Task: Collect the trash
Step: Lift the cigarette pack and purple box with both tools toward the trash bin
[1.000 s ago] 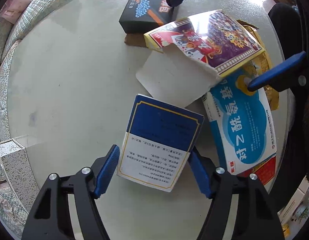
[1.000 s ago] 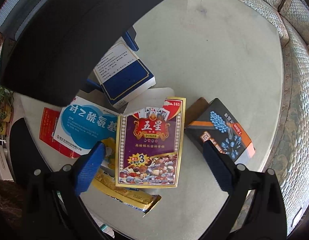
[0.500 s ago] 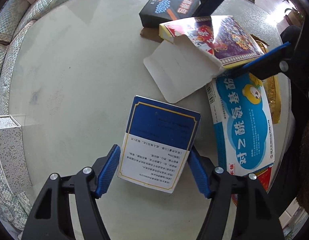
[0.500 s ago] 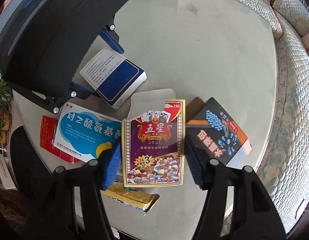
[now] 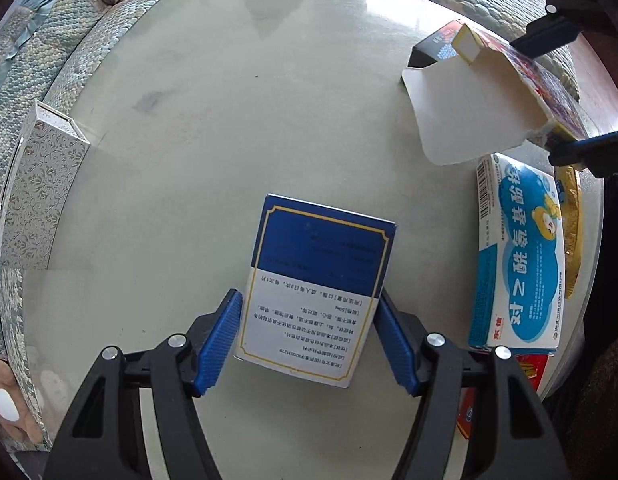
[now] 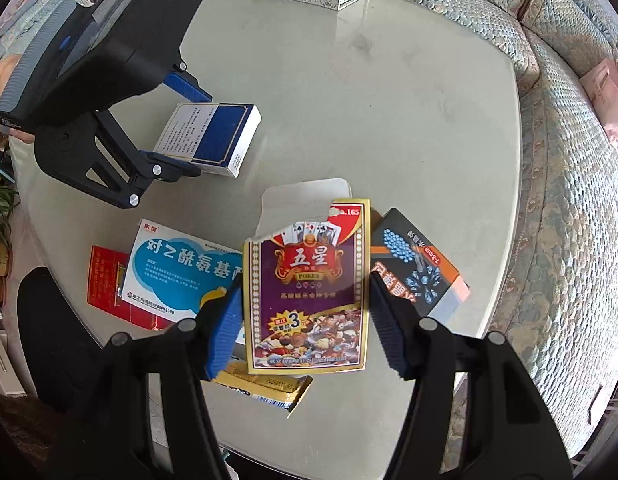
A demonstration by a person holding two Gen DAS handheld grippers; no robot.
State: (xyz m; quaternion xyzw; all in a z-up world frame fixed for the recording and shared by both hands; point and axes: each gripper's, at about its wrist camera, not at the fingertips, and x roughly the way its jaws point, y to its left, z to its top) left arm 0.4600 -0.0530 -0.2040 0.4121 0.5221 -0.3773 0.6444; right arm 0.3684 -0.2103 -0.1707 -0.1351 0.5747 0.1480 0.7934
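A: Start big. What sits on the glass table (image 5: 237,128) now?

B: The patterned box (image 5: 37,196) stays at its edge. The medicine carton (image 5: 517,264) with the blue cloud, the black and orange box (image 6: 419,268) and the gold wrapper (image 6: 265,390) lie where they lay a second ago.

A: And what changed?

B: Both picks. The left gripper (image 5: 309,340) has carried the blue and white box (image 5: 317,288) clear of the pile; its jaws are closing, pads against the box's sides. The right gripper (image 6: 305,320), wide a second ago, now clamps the poker card box (image 6: 309,288), whose torn flap hangs open, lifted off the heap.

A: Meaning?

B: Two pieces in hand, I'd judge; four remain, and no bin is visible.
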